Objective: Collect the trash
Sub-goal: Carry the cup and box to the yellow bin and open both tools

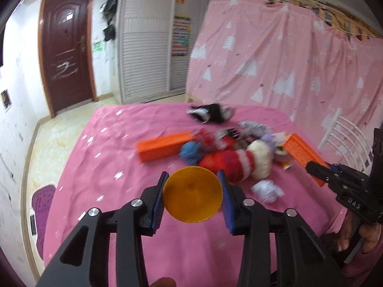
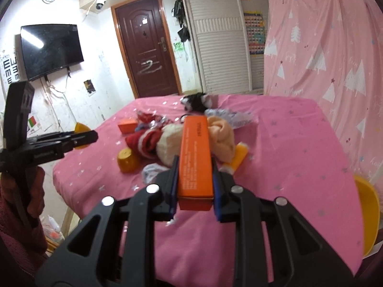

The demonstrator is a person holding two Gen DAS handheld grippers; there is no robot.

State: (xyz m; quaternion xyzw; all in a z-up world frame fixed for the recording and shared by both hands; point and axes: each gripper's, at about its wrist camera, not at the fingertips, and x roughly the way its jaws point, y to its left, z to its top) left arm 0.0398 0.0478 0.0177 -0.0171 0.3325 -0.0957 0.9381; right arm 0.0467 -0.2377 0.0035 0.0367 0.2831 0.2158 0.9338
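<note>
My left gripper is shut on a yellow plastic cup, held above the pink-covered table; the cup's edge also shows beyond that gripper in the right wrist view. My right gripper is shut on a long orange box, held above the table; it shows at the right in the left wrist view. A second orange box lies on the table. Another yellow cup lies on its side near the front. A crumpled white paper lies by the pile.
A pile of socks and cloth, red-white, cream and blue, sits mid-table. A black-white cloth lies at the far edge. A yellow tube lies by the pile. A yellow chair stands right, a white chair beyond.
</note>
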